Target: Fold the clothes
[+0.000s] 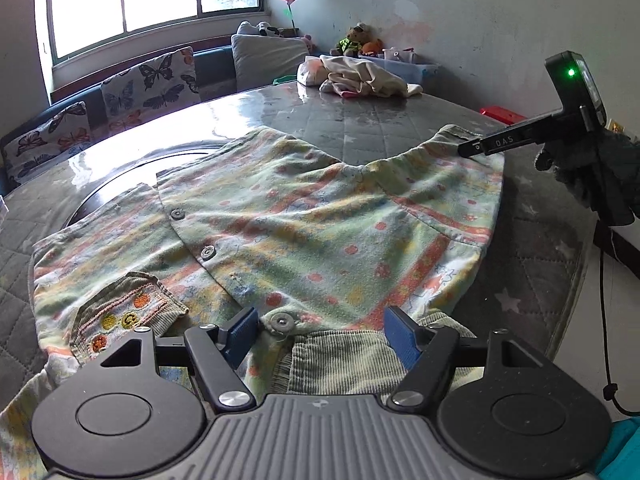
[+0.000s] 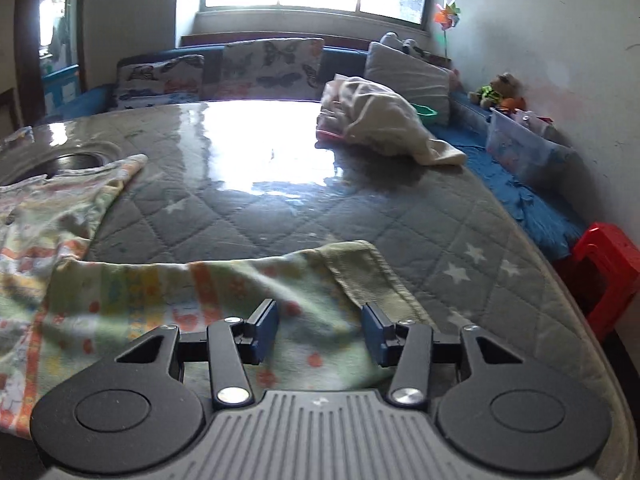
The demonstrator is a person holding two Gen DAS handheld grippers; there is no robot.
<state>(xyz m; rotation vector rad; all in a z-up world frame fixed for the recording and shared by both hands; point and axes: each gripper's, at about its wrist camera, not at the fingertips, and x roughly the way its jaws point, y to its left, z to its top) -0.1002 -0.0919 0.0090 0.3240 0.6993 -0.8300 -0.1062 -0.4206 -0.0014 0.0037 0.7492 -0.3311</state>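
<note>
Currently the jacket (image 1: 304,216), a small print garment with snaps, lies spread flat on the table (image 1: 360,120), presumably so its panels can be folded over. Left gripper (image 1: 320,334) is released, jaws wide apart over the jacket's near hem. Right gripper (image 2: 320,332) is likewise released, jaws straddling the jacket's corduroy-trimmed edge, grasping nothing. Beyond the jacket, a clear bin (image 2: 520,148) holds assorted small items, not identifiable; a crumpled cloth pile (image 1: 360,76) sits at the far table edge.
</note>
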